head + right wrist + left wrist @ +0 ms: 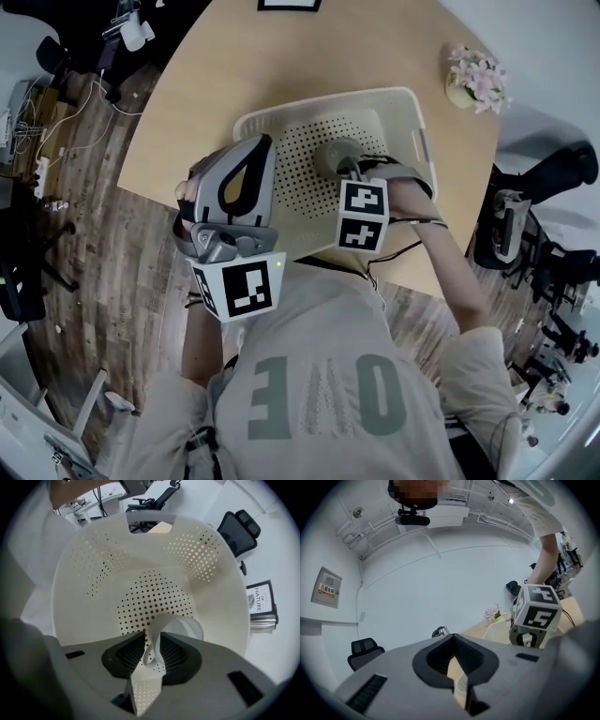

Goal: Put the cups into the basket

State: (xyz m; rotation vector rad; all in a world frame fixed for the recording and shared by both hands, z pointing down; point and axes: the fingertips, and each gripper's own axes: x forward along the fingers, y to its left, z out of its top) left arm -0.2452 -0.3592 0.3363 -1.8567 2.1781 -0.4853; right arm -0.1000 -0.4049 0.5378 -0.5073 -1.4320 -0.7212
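Cup: the smooth white cup with a loop handle [182,626] hangs low inside the basket, over its dotted floor.
Right gripper: your right gripper [151,643] has its jaws pinched on that thin handle loop.
Basket: the cream perforated plastic basket [89,597] curves up in rounded walls all round the cup, and the floor beyond it is bare.
Left gripper: your left gripper [454,665] is at the basket's left edge, angled up toward the wall. Its jaws are nearly together with nothing between them.
Table: the round pale wooden table [281,56] carries the basket near your edge.

Matt, perforated cream plastic basket [328,101]; smooth, faintly glossy white cup [185,629]; smooth pale wood table [281,56].
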